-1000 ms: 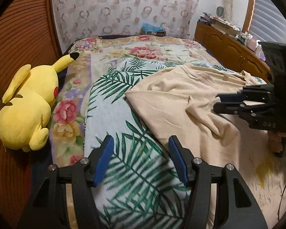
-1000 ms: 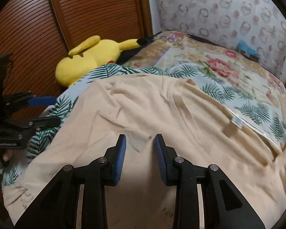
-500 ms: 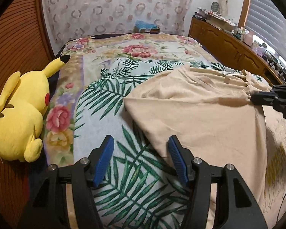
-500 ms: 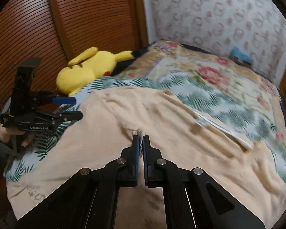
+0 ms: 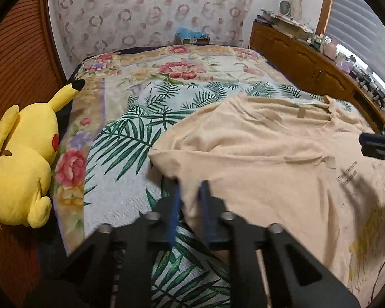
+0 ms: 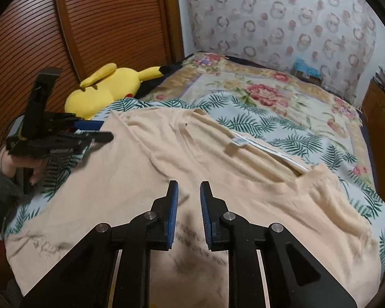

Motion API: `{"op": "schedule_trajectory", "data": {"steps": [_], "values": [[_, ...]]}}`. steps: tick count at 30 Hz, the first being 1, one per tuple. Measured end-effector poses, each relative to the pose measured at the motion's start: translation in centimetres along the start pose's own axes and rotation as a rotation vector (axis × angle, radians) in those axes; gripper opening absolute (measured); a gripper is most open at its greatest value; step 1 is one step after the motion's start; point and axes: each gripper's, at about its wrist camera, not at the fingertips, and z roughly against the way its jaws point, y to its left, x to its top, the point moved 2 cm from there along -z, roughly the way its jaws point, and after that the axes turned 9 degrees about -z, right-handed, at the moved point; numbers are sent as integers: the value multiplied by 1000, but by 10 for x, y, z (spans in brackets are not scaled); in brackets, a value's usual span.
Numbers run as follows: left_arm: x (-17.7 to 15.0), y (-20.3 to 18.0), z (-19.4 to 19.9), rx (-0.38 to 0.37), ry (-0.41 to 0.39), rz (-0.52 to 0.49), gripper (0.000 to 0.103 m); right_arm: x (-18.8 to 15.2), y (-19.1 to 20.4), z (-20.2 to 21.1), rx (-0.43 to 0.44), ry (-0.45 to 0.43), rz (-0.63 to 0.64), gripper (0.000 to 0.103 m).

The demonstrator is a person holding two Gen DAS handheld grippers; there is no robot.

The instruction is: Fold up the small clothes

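A beige T-shirt (image 5: pixel 256 154) lies spread on the bed, neck label (image 6: pixel 237 142) up and faint print near the hem. My left gripper (image 5: pixel 191 186) is at the shirt's left edge, its blue pads closing with a fold of the beige cloth pinched between them. In the right wrist view the left gripper (image 6: pixel 106 130) shows at the shirt's left side, held by a hand. My right gripper (image 6: pixel 188 187) hovers over the middle of the shirt (image 6: pixel 218 166), jaws opening a little, with nothing between them. Its tip (image 5: pixel 372 141) peeks in at the right of the left wrist view.
A yellow plush toy (image 5: pixel 23 159) lies along the bed's left side by the slatted wooden door (image 6: pixel 102 25). A palm-leaf cover (image 5: pixel 131 141) over a floral blanket lies under the shirt. A cluttered wooden dresser (image 5: pixel 308 61) runs along the right.
My left jaws went from wide apart to closed on the shirt's left edge. My right jaws shut half a second ago, then parted again as the gripper drew back and up.
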Motion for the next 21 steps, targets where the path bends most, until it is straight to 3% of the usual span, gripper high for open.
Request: {"op": "schedule_trajectory", "data": {"steps": [8,14,21], "values": [[7,33,15,125,-41,13,0,-30,-25,32,-12,-16,-33,16],[1,37,19,123,-47,6,1,-49,-34,53,-34,-44,-48,16],[-11,7,57,121,-109,-35,15,-66,-49,71,-91,-67,-87,16]]}}
